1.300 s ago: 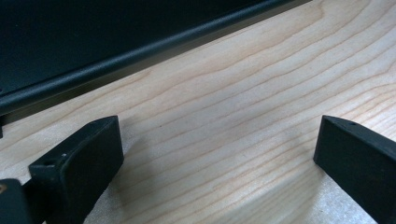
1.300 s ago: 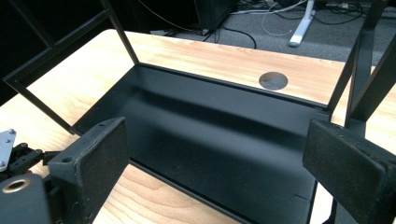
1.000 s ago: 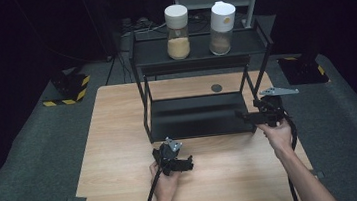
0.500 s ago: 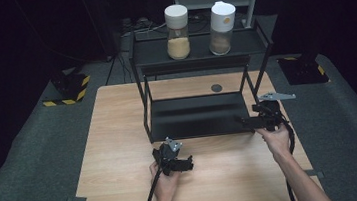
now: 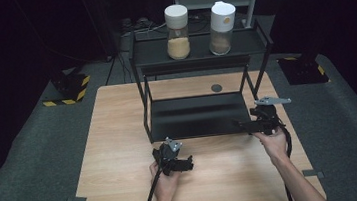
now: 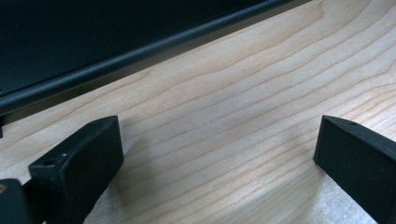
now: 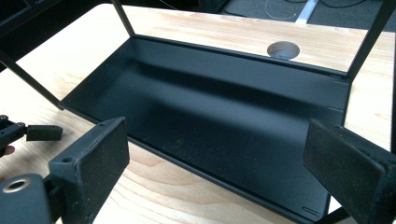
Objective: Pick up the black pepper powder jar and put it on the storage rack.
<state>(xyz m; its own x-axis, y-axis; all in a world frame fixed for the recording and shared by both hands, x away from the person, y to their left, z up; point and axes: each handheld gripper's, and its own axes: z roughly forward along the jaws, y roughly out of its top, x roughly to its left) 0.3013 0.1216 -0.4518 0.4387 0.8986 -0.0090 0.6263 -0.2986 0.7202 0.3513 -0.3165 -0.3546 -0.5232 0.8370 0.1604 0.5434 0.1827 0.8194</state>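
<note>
On the wooden table's (image 5: 120, 137) far half, a black metal rack (image 5: 198, 116) is standing, the right gripper (image 5: 242, 124) hovering at its lower shelf's front right corner, the left gripper (image 5: 185, 164) resting nearer. Both gripper views are showing wide-open, empty jaws. The rack looks stiff and heavy; its thin front rim (image 7: 196, 170) seems graspable.

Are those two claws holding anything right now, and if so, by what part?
No, nothing is held. The left claw stands open over bare table, and the right claw stands open in front of the black rack's lower shelf.
</note>
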